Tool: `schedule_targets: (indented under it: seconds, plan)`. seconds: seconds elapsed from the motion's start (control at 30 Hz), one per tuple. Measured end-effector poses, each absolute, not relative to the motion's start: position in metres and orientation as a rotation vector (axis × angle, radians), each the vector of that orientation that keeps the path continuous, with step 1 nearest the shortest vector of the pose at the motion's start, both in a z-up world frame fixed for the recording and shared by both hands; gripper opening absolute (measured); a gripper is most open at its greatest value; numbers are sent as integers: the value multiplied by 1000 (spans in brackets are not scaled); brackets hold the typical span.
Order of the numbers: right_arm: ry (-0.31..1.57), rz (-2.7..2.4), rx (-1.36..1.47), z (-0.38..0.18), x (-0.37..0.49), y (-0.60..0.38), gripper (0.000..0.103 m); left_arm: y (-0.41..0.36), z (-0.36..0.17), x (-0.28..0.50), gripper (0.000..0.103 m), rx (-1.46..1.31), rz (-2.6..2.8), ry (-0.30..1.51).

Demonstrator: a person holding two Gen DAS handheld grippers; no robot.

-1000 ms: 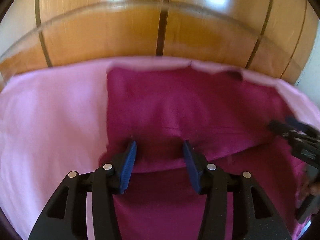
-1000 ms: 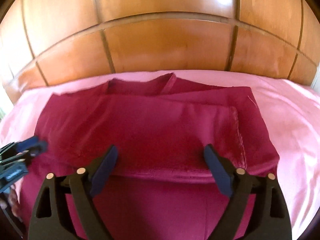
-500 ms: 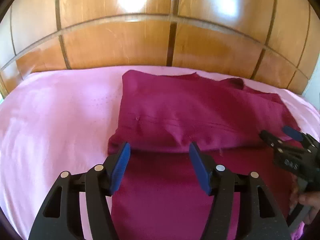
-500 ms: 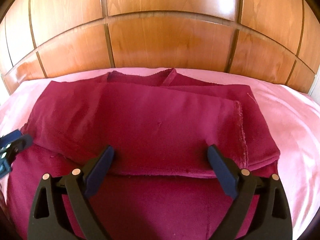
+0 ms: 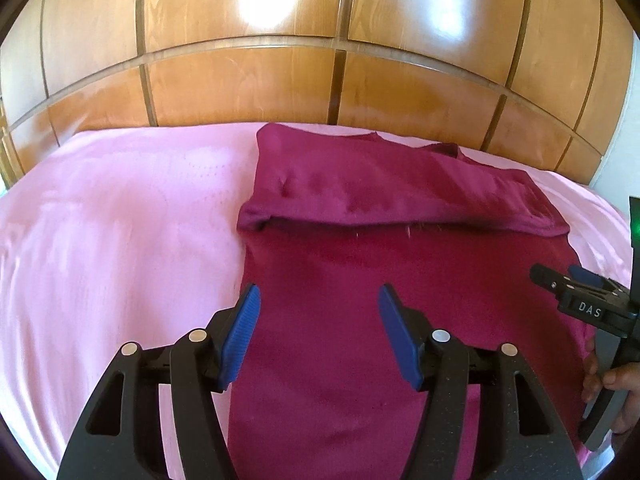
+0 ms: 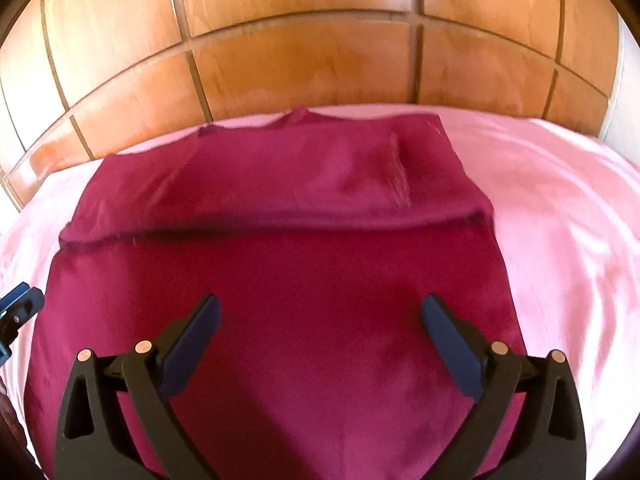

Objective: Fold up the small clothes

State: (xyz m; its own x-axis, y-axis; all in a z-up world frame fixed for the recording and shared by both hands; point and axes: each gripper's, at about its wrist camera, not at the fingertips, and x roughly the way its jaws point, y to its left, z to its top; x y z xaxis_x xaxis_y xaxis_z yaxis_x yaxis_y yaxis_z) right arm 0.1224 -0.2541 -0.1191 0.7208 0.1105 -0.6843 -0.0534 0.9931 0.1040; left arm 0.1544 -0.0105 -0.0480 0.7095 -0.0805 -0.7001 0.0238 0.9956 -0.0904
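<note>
A dark magenta garment lies flat on the pink bedsheet, its far part folded back over itself into a thicker band. My left gripper hovers open over the garment's near left part, nothing between its blue pads. My right gripper hangs over the near middle of the cloth with its jaws opening wide and nothing between them. In the left wrist view the right gripper's tip shows at the right edge, held by a hand. The left gripper's tip shows at the left edge of the right wrist view.
A glossy wooden panelled headboard rises directly behind the bed. Pink sheet spreads to both sides of the garment. A white wall strip shows at the far right.
Both grippers have let go of the folded edge and drawn back toward the near side. The fold now lies on the garment. Both pairs of jaws stand wider.
</note>
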Motion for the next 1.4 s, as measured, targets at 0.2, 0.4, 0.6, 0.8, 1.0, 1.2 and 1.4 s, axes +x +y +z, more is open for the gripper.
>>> schedule_targets:
  seconds: [0.2, 0.4, 0.6, 0.8, 1.0, 1.2, 1.4]
  plan:
    - [766, 96, 72, -124, 98, -262, 100, -8, -56, 137, 60, -78, -55, 804]
    - [772, 101, 74, -122, 83, -267, 100, -4, -67, 123, 60, -71, -49, 834]
    - [761, 87, 114, -115, 60, -286, 100, 3, -79, 106, 60, -69, -48, 867]
    - [763, 40, 138, -116, 45, -306, 100, 6, -82, 93, 60, -65, -55, 869]
    - [808, 26, 181, -125, 32, -327, 100, 10, -82, 85, 60, -74, -64, 883]
    - [858, 76, 212, -133, 5, -341, 90, 19, -81, 66, 60, -45, -103, 917]
    - [943, 159, 188, -133, -30, -341, 69, 34, -82, 36, 60, -51, -245, 991]
